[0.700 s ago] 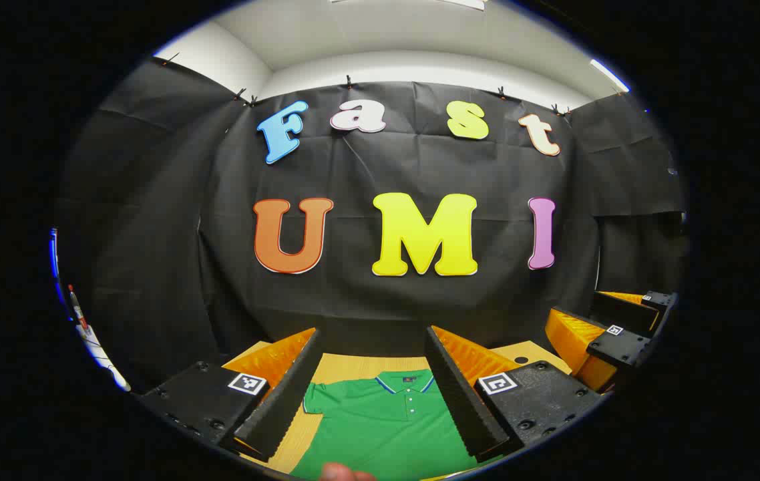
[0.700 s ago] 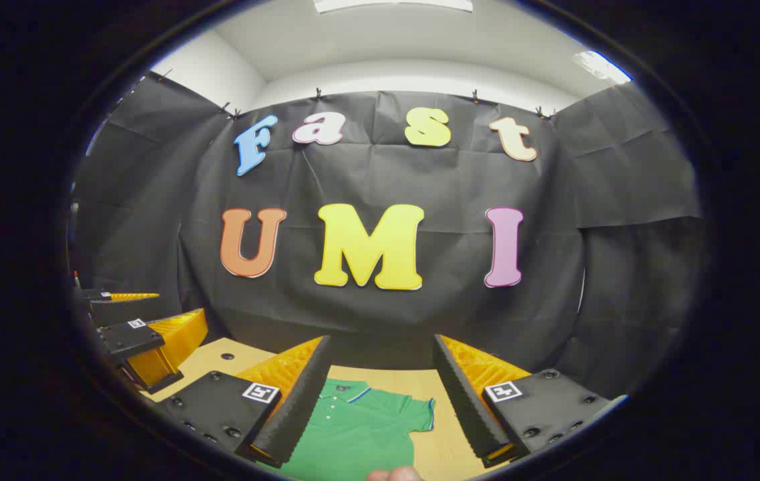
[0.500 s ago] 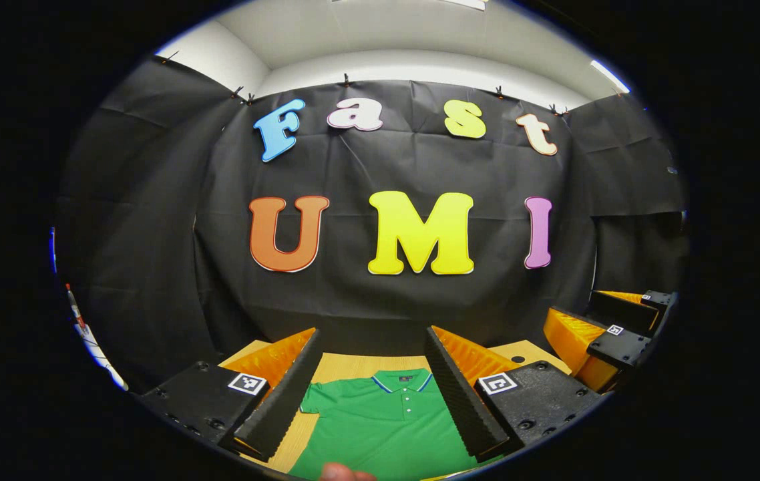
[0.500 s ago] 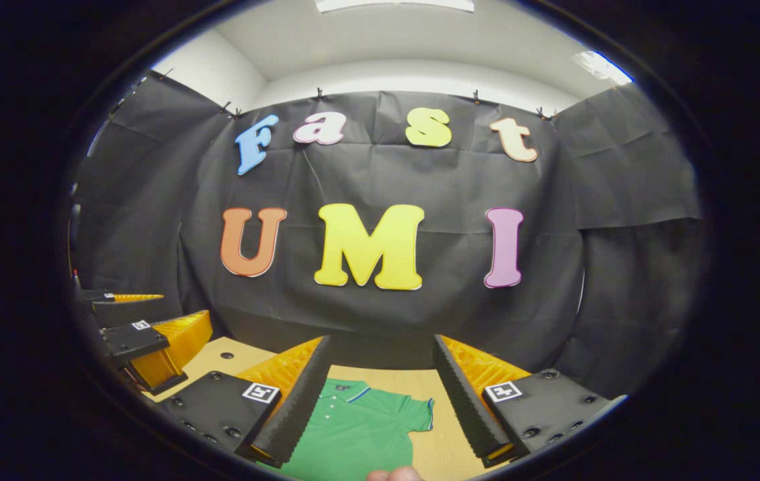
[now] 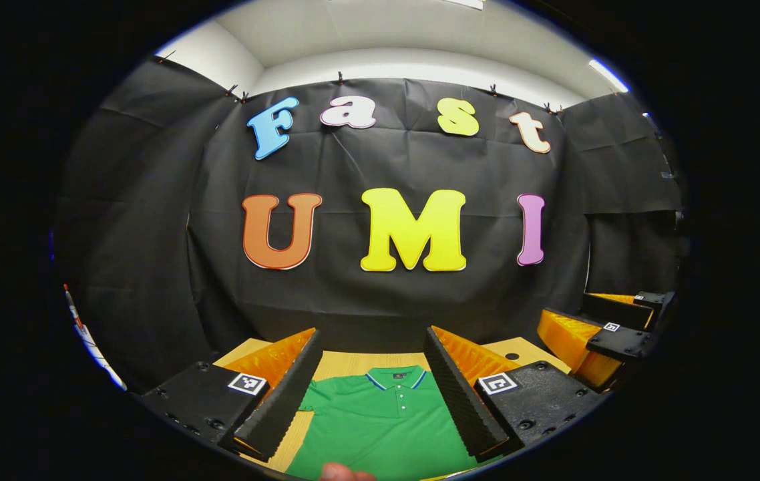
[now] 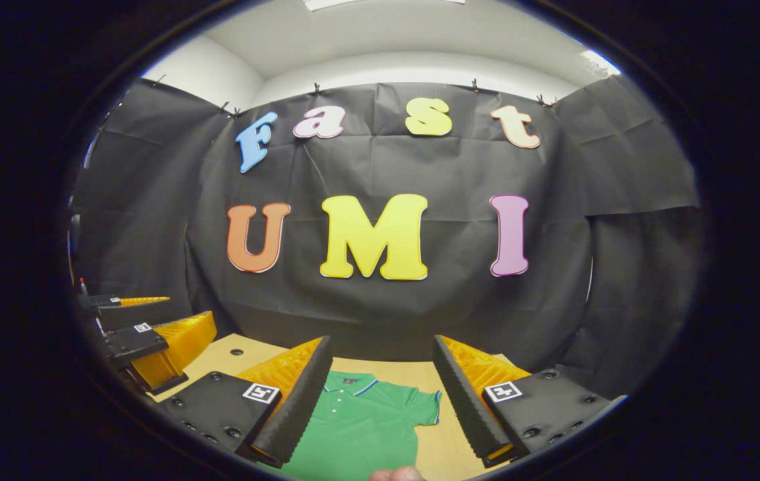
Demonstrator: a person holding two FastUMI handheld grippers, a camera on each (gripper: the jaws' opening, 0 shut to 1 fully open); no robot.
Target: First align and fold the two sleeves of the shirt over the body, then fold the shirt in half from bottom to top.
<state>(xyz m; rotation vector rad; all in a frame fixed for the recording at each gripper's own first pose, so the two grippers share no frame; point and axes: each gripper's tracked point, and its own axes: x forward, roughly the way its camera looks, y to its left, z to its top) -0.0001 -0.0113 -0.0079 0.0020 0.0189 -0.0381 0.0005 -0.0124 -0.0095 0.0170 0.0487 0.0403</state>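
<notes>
Left tool [image 5: 372, 391] spread wide, fingers well apart, holding nothing, raised clear above the worktop [image 5: 346, 364]. Right tool [image 6: 380, 397] likewise spread wide, empty, touching nothing.

Green polo shirt [image 5: 387, 424] lying flat on the pale wooden worktop, seen between the fingers of each tool. Soft knit fabric, smooth, collar edged with a thin blue stripe, short button placket beneath. Sleeves spread out to the sides, unfolded. Ribbed foam-like pads [image 5: 283, 401] lining the inner faces of the fingers; square black-and-white markers on the flat blocks behind them. Wrinkled black cloth wall behind, clipped along the top edge, white ceiling above.

Left gripper view: collar and placket near centre, one short sleeve [image 5: 310, 401] peeking past the left finger, the right tool [image 5: 604, 337] at the far right edge. Right gripper view: shirt [image 6: 360, 431] offset toward the left finger, the other sleeve [image 6: 428, 407] fully in sight on bare wood, the left tool [image 6: 146, 334] at the far left edge, small round holes in the worktop [image 6: 236, 352]. Fingertip of a hand [image 6: 397, 474] at the bottom rim.
</notes>
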